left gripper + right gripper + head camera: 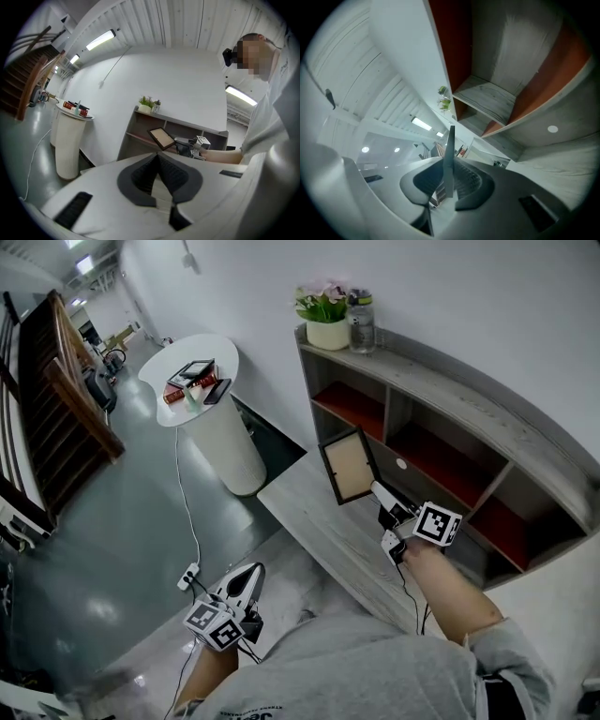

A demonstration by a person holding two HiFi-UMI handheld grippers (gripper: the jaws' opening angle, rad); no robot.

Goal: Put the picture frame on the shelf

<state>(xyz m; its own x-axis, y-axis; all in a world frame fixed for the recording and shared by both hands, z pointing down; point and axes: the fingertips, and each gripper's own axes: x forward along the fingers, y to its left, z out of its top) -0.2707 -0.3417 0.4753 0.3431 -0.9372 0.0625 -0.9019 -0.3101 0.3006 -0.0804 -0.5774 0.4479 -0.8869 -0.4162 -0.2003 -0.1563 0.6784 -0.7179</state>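
- The right tool [376, 491] is clenched on the picture frame [349, 466], gripping it by its lower right corner.
- In the right gripper view the frame [449, 159] shows edge-on as a thin upright strip, pinched between the two dark pads.
- The frame is held in the air, tilted, its pale face turned towards the person. It juts up and to the left from the right tool.
- Just beyond the right tool stands the shelf [441, 381], grey wood with red-backed compartments. The frame is in front of these openings and touches no board.
- The right gripper view looks up into one open compartment [487, 101] straight ahead of the jaws.
- Below the right tool lies a long grey tabletop [328, 531] running along the shelf front.
- On the shelf top, far ahead and left of the right tool, are a flower pot [326, 320] and a glass jar [362, 324].
- The left tool [249, 579] hangs low, well apart from the frame, jaws closed together with nothing between them [159, 161].
- Far ahead of the left tool stands a round white stand [220, 442] with small items on top.
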